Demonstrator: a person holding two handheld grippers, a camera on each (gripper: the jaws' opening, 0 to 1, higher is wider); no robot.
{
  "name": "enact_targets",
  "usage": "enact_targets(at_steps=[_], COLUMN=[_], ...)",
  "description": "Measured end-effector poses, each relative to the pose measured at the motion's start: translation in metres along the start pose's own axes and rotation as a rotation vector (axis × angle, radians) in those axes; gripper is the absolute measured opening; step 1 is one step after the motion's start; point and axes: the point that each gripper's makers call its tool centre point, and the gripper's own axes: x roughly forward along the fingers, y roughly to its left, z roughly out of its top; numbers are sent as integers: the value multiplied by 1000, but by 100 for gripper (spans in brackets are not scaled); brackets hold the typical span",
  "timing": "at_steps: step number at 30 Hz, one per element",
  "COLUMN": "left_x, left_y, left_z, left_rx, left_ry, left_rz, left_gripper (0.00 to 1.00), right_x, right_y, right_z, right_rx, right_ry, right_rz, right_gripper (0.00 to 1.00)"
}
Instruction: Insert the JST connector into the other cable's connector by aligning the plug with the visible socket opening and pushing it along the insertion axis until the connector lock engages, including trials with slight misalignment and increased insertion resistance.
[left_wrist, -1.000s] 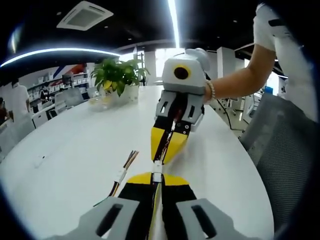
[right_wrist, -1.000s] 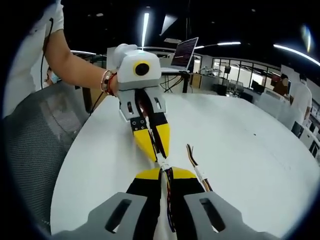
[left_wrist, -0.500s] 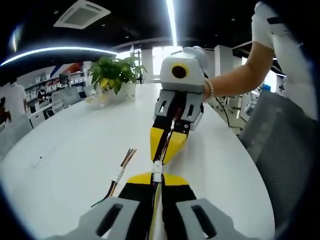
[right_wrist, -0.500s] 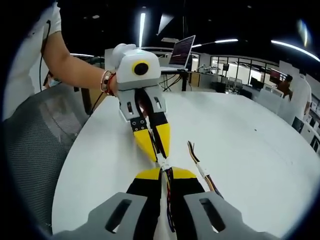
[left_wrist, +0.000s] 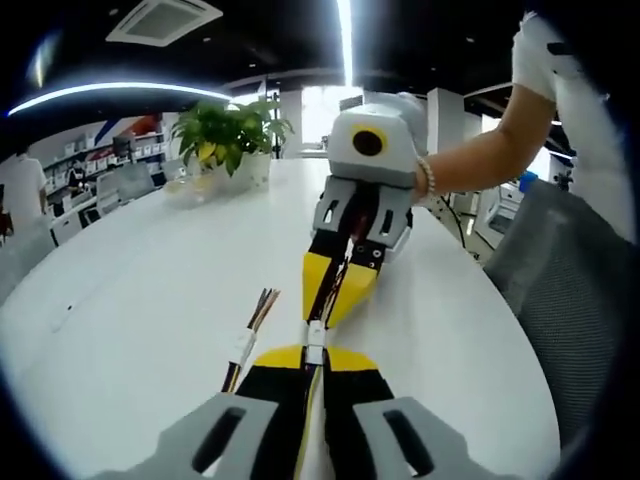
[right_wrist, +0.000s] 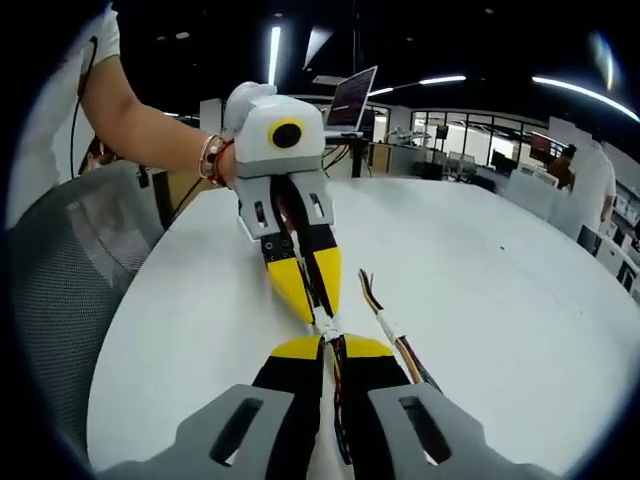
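Left of the grippers: bare white table lay open, apart from loose wires just beside the jaws.
Far end: potted plant stood.
Person's side: mesh chair crowded the table edge.

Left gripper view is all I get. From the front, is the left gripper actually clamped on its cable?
Observer: Yes. In the right gripper view the left gripper faces the camera, and its yellow-tipped jaws are closed on the dark wires that run up between them.
Operator: Anything on the table behind that gripper?
Observer: An open laptop stands at the far end of the white table, screen lit. It is well away from both grippers.
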Motion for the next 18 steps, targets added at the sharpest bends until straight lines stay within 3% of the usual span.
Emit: enact_targets(at_steps=[18], left_x=[8], left_y=[13], left_z=[-18], left_rx=[-47], left_ry=[23], left_rz=[16], left_gripper=[0], right_x=[15], right_y=[-12], right_z=[-14], right_rx=[33], right_ry=[0], right_rz=[-20], right_gripper=[3])
